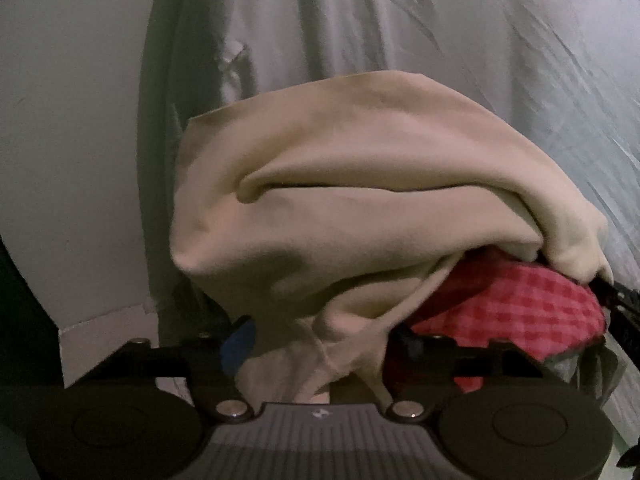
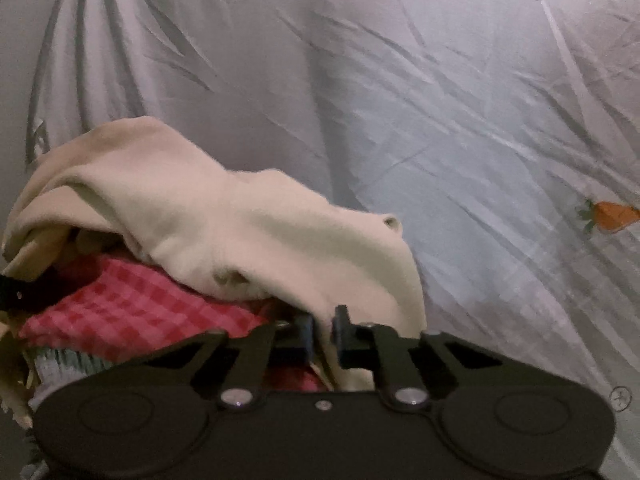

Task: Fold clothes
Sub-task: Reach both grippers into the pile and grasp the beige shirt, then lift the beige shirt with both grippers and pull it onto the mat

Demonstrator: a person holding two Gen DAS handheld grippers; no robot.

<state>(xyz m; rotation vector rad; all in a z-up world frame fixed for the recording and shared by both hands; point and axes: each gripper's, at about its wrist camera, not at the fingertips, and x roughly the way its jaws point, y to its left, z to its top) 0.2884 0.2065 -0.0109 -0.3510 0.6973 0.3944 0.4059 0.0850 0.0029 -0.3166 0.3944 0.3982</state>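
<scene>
My cream garment (image 1: 320,208) hangs bunched and draped over a red-and-pink checked cloth (image 2: 132,312), pinched at both ends.

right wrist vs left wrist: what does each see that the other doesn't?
Right wrist only: an orange carrot print on the sheet and a pale blue ribbed cloth under the pile.

Left wrist only: a plain wall to the left, with the sheet hanging beside it.

Both: the cream garment draped over the red checked cloth, on the wrinkled grey bedsheet. The left gripper has cream fabric bunched between its fingers; the right gripper is closed on an edge of the same garment.
</scene>
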